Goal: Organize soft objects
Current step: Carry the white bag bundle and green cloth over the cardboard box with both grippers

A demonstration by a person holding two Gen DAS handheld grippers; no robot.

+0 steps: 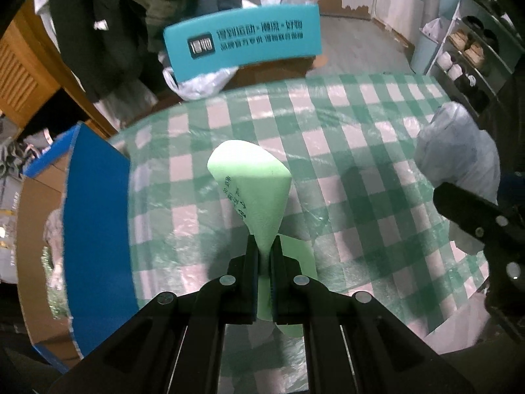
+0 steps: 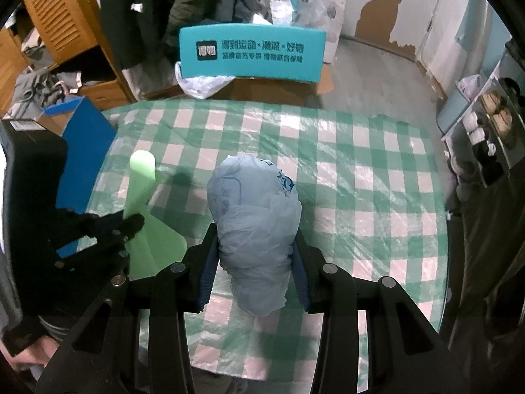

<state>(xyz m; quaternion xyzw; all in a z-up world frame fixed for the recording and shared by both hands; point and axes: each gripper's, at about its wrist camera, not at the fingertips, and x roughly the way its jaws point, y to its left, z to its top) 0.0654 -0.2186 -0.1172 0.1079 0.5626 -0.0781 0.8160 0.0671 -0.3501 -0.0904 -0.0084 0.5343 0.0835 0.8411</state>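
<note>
At twelve o'clock, a teal box (image 1: pixel 242 44) is showing Chinese lettering. Over the table (image 1: pixel 361 138), my left tongs (image 1: pixel 264 256) are clenching green foam (image 1: pixel 252 184); my right tongs (image 2: pixel 254 256) are gripping a blue bag (image 2: pixel 256 216).

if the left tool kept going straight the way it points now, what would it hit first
Beyond the green foam sheet it already pinches, the left tool points across the green checkered tablecloth toward the teal printed box past the far edge. That box looks first in line, though depth is unclear.
</note>
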